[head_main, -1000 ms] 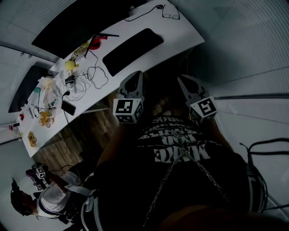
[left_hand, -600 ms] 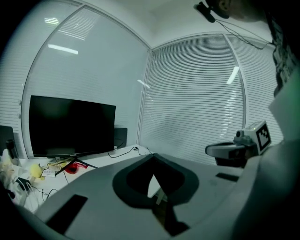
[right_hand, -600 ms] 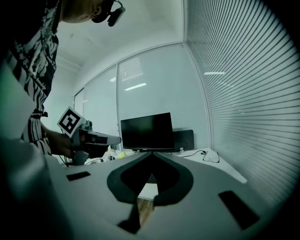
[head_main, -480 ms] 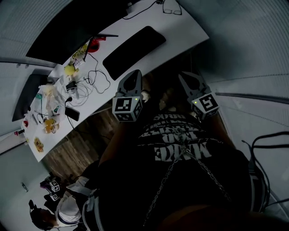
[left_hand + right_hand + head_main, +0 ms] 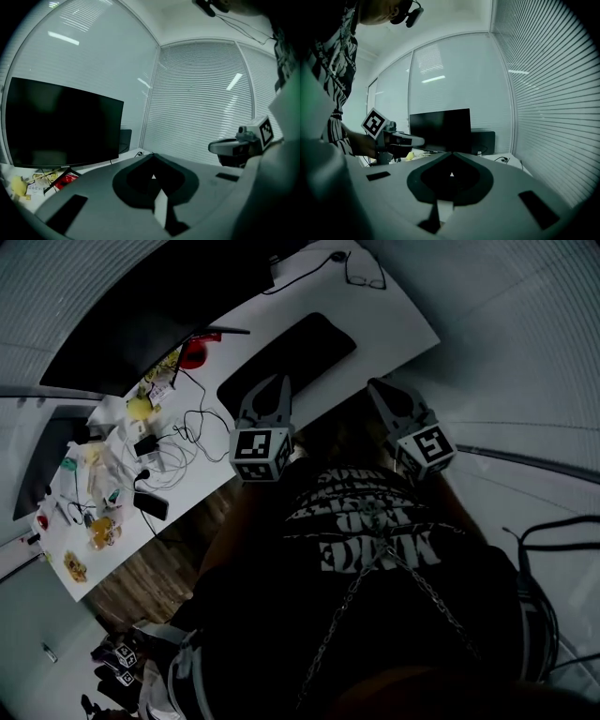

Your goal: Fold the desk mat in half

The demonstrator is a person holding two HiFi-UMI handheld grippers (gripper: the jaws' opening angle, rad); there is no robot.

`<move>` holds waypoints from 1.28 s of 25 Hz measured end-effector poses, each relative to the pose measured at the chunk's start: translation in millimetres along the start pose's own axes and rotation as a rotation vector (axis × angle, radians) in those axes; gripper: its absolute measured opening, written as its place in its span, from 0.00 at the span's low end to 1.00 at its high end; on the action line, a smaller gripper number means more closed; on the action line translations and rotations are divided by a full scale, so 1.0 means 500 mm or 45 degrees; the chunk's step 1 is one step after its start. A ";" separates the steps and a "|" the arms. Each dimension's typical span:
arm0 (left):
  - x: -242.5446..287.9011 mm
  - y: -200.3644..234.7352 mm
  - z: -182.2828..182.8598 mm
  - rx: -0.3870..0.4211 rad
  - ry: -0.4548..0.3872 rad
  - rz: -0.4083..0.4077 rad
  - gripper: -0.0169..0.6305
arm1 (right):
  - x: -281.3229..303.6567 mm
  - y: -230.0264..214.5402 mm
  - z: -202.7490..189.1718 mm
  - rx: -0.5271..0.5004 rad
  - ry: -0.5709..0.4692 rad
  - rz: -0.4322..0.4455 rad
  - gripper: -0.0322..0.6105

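Where blinds [image 5: 525, 343] hang, a white desk [image 5: 394, 320] bears the mat [image 5: 286, 362]

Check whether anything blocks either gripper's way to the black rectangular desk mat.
Nothing visible does. The black rectangular desk mat lies bare on the white desk; the tangled cables lie beside it, clear of the shut left gripper and right gripper.

— What else do you see from where you stand?
— Ahead of me, a white desk [image 5: 398, 320] with a big dark monitor [image 5: 122, 329] along its far side. Glasses [image 5: 373, 281] lie near the right corner, and there's something red [image 5: 194, 352] by the monitor's foot.
— And leftward?
— Tangled cables [image 5: 192, 423], a black phone [image 5: 150, 505], then small clutter. Blinds [image 5: 201, 93] beyond.
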State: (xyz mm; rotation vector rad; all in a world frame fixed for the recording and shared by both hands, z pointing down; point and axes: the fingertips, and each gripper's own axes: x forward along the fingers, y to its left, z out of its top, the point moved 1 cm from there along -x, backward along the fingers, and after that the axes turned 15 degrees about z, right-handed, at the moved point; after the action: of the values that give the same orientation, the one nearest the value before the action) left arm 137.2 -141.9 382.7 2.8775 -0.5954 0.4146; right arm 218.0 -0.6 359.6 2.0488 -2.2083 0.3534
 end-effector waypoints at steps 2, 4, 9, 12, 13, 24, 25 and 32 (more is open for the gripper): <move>0.017 0.033 0.001 -0.020 -0.007 -0.002 0.04 | 0.031 -0.015 -0.009 0.013 0.029 -0.015 0.05; 0.035 0.068 -0.005 -0.037 -0.003 0.000 0.04 | 0.068 -0.023 -0.008 0.006 0.049 -0.011 0.05; 0.077 0.142 -0.042 -0.134 0.097 0.043 0.04 | 0.153 -0.019 -0.020 -0.024 0.143 0.094 0.05; 0.112 0.158 -0.058 -0.144 0.123 0.064 0.04 | 0.190 -0.049 -0.052 0.022 0.207 0.164 0.05; 0.124 0.158 -0.068 -0.146 0.145 0.070 0.04 | 0.200 -0.061 -0.062 0.047 0.218 0.186 0.05; 0.282 0.129 -0.106 -0.185 0.339 0.268 0.04 | 0.298 -0.266 -0.108 0.116 0.325 0.534 0.05; 0.294 0.126 -0.110 -0.193 0.356 0.295 0.04 | 0.303 -0.291 -0.122 0.122 0.351 0.553 0.05; 0.340 0.128 -0.086 -0.244 0.378 0.484 0.04 | 0.328 -0.417 -0.230 0.218 0.504 0.719 0.05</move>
State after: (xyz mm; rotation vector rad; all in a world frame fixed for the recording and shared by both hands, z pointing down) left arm 250.7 -251.6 482.2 2.4526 -1.0608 0.7738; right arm 402.5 -144.7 529.3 1.2201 -2.5015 0.9315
